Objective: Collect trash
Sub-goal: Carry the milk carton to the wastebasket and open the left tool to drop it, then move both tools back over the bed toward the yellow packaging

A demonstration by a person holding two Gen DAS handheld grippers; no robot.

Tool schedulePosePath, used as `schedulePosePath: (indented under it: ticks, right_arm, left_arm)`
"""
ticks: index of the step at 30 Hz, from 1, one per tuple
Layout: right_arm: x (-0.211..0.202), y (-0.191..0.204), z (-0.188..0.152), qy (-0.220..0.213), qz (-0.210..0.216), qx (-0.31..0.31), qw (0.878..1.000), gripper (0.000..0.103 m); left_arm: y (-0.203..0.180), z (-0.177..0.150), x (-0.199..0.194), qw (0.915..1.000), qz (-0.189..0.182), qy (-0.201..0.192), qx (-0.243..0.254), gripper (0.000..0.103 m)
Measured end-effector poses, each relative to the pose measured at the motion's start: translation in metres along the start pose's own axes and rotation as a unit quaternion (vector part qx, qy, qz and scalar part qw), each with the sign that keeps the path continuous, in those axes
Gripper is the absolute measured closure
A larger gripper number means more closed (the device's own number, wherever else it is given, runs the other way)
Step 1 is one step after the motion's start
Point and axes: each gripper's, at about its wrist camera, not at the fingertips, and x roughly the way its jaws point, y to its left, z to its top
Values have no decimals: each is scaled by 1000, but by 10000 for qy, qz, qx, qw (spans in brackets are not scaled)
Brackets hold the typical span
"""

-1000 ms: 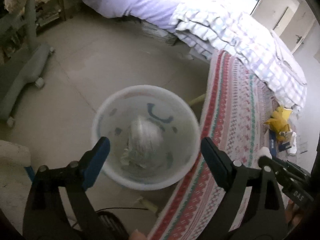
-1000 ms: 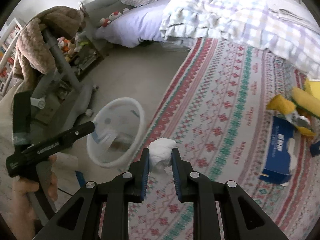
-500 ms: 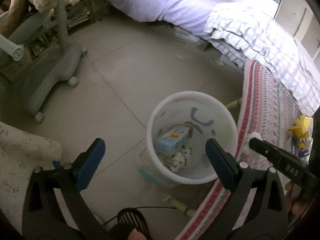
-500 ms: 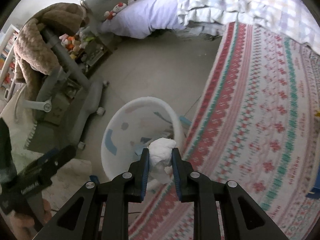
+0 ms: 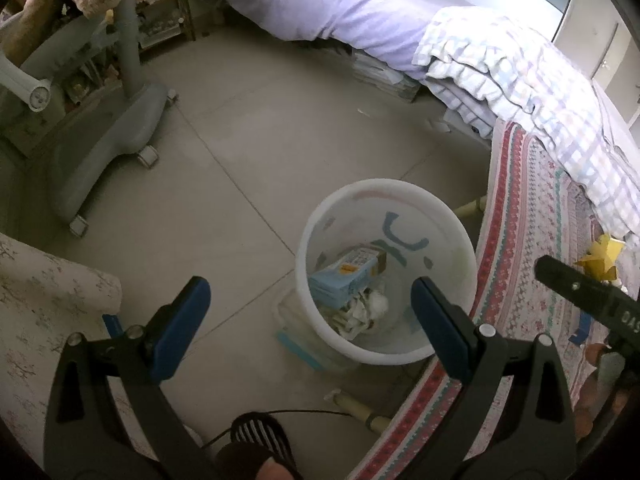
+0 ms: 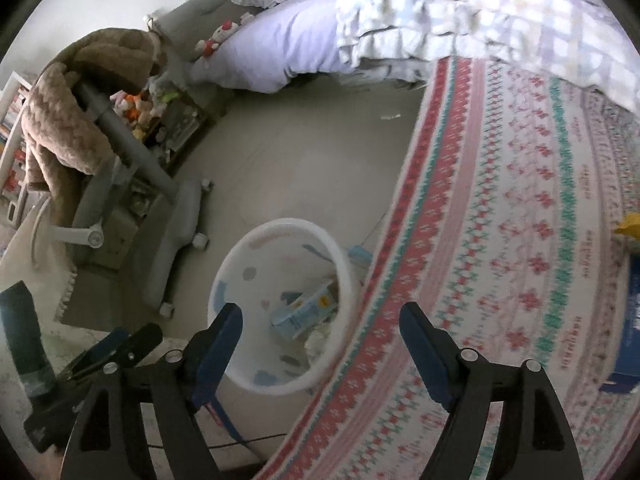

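A white round bin (image 5: 316,236) stands on the floor by the patterned bed cover (image 5: 532,240); it also shows in the right wrist view (image 6: 232,268). In it lie a light blue carton (image 5: 344,276), also seen from the right wrist (image 6: 304,312), and crumpled white tissue (image 5: 368,308). My left gripper (image 5: 308,312) is open and empty above the bin's near side. My right gripper (image 6: 320,328) is open and empty above the bin. Yellow wrappers (image 5: 604,256) and a blue box (image 6: 632,336) lie on the bed.
A grey wheeled chair base (image 5: 108,148) with a brown blanket (image 6: 68,120) stands on the left. A purple bed (image 5: 340,4) and checked quilt (image 5: 532,80) lie beyond. A flat blue-edged item (image 5: 300,348) lies beside the bin. A cable (image 5: 280,414) runs along the floor.
My right gripper carried the white tissue wad from over the bed to above the bin and opened; the wad now lies in the bin. The left gripper drew back and stayed open.
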Motion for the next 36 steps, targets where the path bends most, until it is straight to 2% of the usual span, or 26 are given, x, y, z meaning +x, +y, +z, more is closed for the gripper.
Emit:
schedulePosePath:
  ticks: [5,14,20,26,29,36]
  right_arm:
    - [-30,-16,-9,-172,-271,-127,9994,21]
    - [-90,-54,-26,-542,-736,-288,9954,15]
    - [-122,-92,-39,-920,-1013,-147,9905,0]
    - [-154,-129,-43,-1308,-1118,102,9850,0]
    - [-169,-143,-46,-1531,-1328,48,9792,0]
    - [-194,-189,-57,-1549,-1496,370,9758,0]
  left_arm:
    - [-15,-4,2,9998,-104,61,140,3]
    - [-57,-12,0,9975,-110,-12,703,3]
    - [-84,-17,-3,9955,-442,-72,834,3]
    - [-116,-23,-6,9922,-902,-68,854,3]
    - [-134,-25,-8,9903,-991,-160,961,3]
    - [-170,-32,-8,9859,-1150,-251,1191,2]
